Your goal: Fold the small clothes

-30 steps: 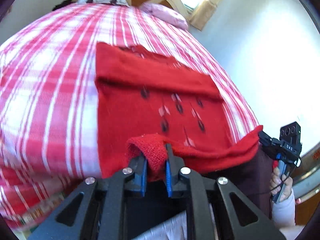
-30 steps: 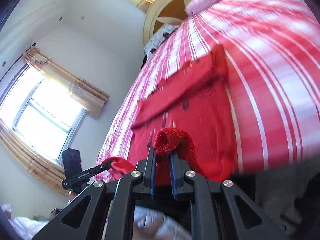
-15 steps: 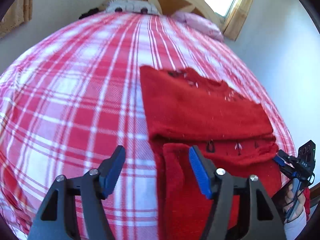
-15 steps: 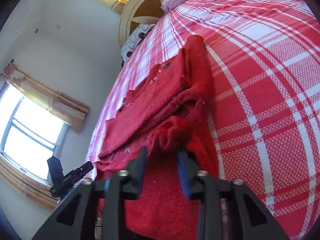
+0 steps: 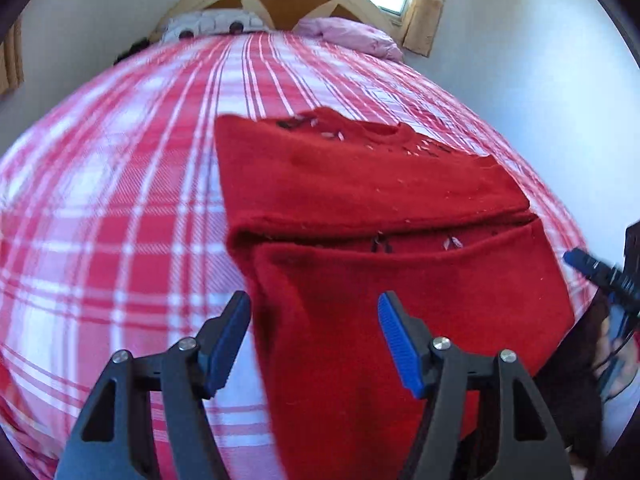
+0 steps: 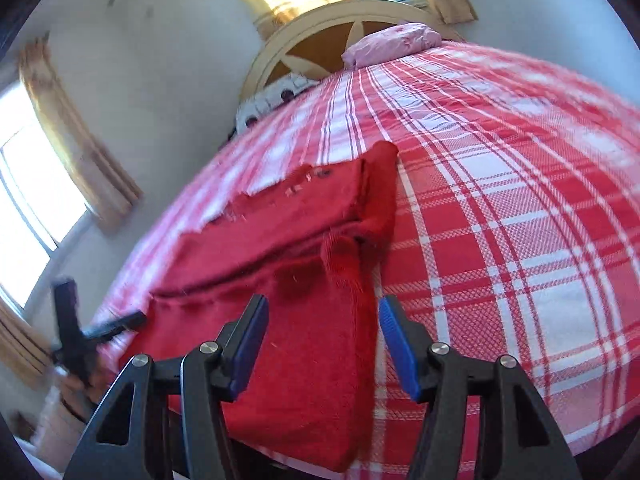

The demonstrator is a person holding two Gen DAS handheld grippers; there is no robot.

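— What are they doing with the red sweater [image 5: 380,196] now?

— Both tongs stand open and hold nothing. The left tongs [image 5: 314,340] and the right tongs [image 6: 320,344] have just been opening, and the sweater lies by itself on the bed [image 5: 120,220].

— So what is the good way for this step?

— I think they should draw back low and straight, so no finger catches the knit and pulls the flap open again (knit wool hooks easily). Then take the near edge at two corners, level with each other, for the next fold.

— Where is the sweater against the tongs?

— It lies near the foot edge of the checked bed, already doubled, one flap over the other with a narrow gap between. The left tongs hover above its near left edge; that edge runs between the two fingers, with no pad pressing. The right tongs hang over the near right edge, close to a ribbed cuff [image 6: 340,260] that sticks up a little.
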